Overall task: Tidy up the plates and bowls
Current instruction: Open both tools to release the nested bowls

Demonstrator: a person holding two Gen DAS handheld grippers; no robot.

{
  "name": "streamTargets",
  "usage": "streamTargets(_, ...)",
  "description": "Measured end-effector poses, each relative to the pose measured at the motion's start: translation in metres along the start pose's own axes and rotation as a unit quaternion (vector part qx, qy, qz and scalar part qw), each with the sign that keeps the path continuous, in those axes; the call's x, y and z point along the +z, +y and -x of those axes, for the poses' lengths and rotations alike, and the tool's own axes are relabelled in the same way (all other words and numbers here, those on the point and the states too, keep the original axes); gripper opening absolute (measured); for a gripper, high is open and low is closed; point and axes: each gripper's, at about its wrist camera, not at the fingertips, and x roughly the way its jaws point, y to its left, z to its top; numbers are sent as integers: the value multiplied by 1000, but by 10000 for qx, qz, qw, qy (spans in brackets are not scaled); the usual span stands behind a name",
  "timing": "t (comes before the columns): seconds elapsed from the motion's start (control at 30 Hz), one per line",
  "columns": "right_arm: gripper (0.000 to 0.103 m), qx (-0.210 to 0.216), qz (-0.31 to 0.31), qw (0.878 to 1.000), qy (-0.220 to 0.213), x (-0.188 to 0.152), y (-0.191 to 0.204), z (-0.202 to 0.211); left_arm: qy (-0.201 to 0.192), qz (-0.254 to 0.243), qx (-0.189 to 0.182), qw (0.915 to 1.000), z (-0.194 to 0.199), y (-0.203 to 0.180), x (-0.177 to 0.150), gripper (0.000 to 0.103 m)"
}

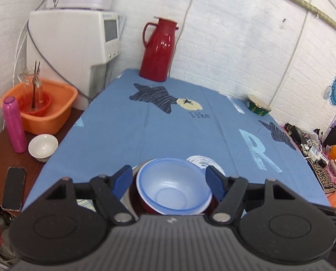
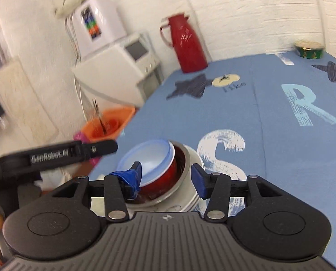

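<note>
Right view alone showed white outer bowl point(image 2: 191, 194) | three nested: blue bowl point(image 1: 173, 186), red bowl point(image 2: 162, 177), white | left gripper point(image 1: 169, 178) and right gripper point(image 2: 166, 177) both spread, grasping nothing

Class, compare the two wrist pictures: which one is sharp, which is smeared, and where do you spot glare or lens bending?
Left wrist view: sharp, with glare streaks on the red thermos and the wall pipe bent by the fisheye. Right wrist view: motion-smeared, worst at the left, though the blue bowl stays readable.

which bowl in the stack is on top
The light blue plastic bowl is on top, nested in the red bowl, which sits in the metal bowl. It alone shows its whole interior.
</note>
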Motion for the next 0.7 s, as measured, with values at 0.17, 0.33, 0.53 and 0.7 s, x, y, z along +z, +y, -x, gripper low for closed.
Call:
streamTargets(0.17,36,-331,-537,9971,-430,-14,-16,15,-492,136,72,9987,30,-21,-23,72)
streamTargets(0.33,38,-836,-625,9923,-661,-40,-22,46,-650,-107,210,9976,49,-43,-56,73)
streamTargets(0.53,39,-1180,-442,9912,-416,-76,-18,65,-384,-446,113,9982,62,-64,-104,75)
streamTargets(0.7,40,-1504,-238,9865,-601,-100,-11,86,-268,-712,214,9969,76,-71,-132,75)
